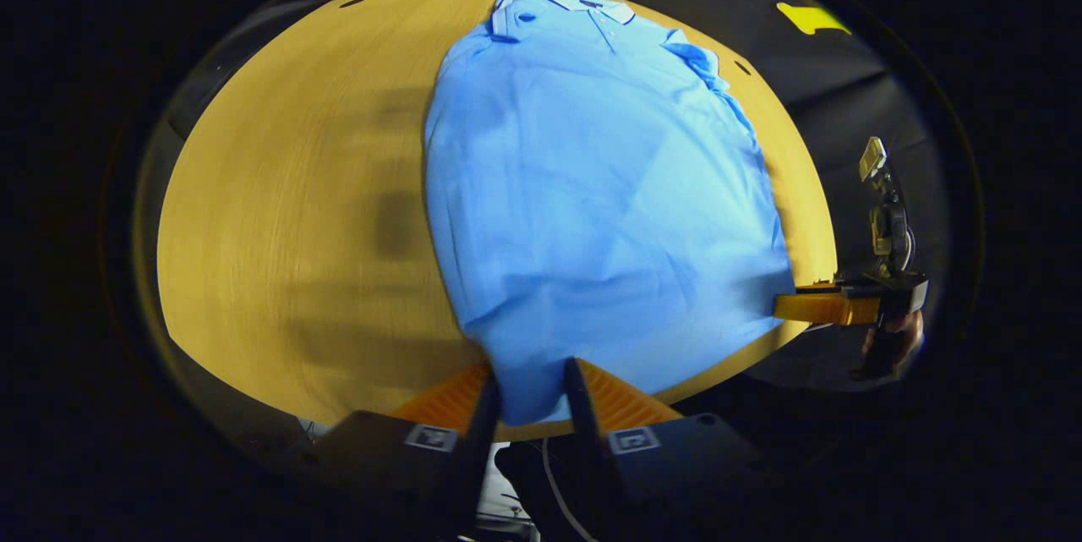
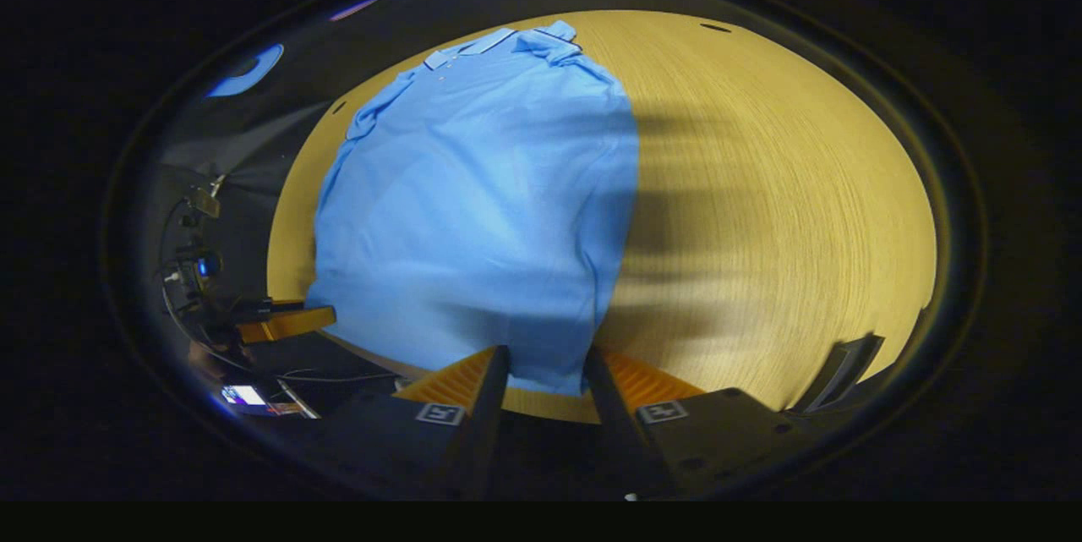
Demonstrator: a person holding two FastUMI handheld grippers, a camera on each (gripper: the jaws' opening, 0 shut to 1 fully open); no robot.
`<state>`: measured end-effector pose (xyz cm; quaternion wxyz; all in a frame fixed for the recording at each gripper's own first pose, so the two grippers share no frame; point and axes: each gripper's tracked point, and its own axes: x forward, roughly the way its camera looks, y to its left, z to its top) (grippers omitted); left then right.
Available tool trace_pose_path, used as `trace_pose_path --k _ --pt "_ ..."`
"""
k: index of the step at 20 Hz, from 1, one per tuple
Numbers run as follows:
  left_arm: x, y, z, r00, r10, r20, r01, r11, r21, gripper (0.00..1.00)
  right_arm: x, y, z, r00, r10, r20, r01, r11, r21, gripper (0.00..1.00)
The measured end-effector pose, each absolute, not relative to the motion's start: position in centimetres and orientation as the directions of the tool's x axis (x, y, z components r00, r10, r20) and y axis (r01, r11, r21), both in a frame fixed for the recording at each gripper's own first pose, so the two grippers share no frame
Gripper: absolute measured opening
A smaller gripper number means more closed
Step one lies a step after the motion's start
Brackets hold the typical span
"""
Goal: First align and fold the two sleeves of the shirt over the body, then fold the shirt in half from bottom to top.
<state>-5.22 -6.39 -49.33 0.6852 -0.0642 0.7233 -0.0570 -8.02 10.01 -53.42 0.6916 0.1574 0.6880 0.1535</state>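
Observation:
A light blue polo shirt (image 1: 592, 187) (image 2: 473, 204) lies flat on the round wooden table (image 1: 296, 187) (image 2: 761, 187), collar (image 1: 583, 5) at the far end and sleeves folded in over the body. My left gripper (image 1: 531, 373) is at the near hem, at one bottom corner, with the cloth pinched between its fingers past the table edge. My right gripper (image 2: 547, 356) holds the other bottom corner the same way. Each gripper also shows in the other's view, at the hem's far corner: the right gripper (image 1: 811, 307) and the left gripper (image 2: 287, 322).
A hand (image 1: 896, 339) holds the right gripper beyond the table edge. A small device on a stand (image 1: 883, 204) (image 2: 194, 254) stands off the table beside it. A lit screen (image 2: 245, 396) sits low down. A dark flat object (image 2: 837, 373) lies at the table's near right edge.

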Motion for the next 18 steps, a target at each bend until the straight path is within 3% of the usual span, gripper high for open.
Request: trace_pose_path --k 2,3,9,13,15,16,18 --pt "-4.7 -6.9 -49.2 -0.029 -0.187 -0.982 -0.008 0.982 -0.187 0.18 -7.8 10.7 -53.1 0.002 0.477 -0.879 0.066 0.877 0.476 0.1" --pt "-4.3 -7.0 -49.1 -0.017 -0.196 -0.98 -0.006 0.981 -0.196 0.1 -7.5 10.9 -53.0 0.021 0.495 -0.869 0.074 0.866 0.495 0.1" --pt "0.0 -6.5 -45.7 0.132 -0.272 -0.953 -0.017 0.961 -0.277 0.08 -4.6 11.1 -50.6 0.129 0.567 -0.814 0.025 0.818 0.574 0.09" --pt "3.9 -5.8 -42.7 0.217 -0.275 -0.936 0.0 0.959 -0.282 0.08 0.1 11.3 -46.0 0.273 0.585 -0.764 -0.057 0.803 0.594 0.12" --pt "6.4 -5.9 -41.0 0.268 -0.28 -0.922 0.023 0.958 -0.284 0.08 3.2 11.2 -43.5 0.355 0.576 -0.736 -0.123 0.809 0.574 0.08" --pt "7.7 -6.0 -40.3 0.297 -0.28 -0.913 0.038 0.959 -0.281 0.08 5.0 11.2 -42.3 0.398 0.57 -0.719 -0.154 0.814 0.56 0.11" --pt "10.7 -6.2 -39.0 0.358 -0.279 -0.891 0.066 0.96 -0.274 0.08 8.4 11.2 -39.7 0.481 0.558 -0.677 -0.21 0.823 0.528 0.07"
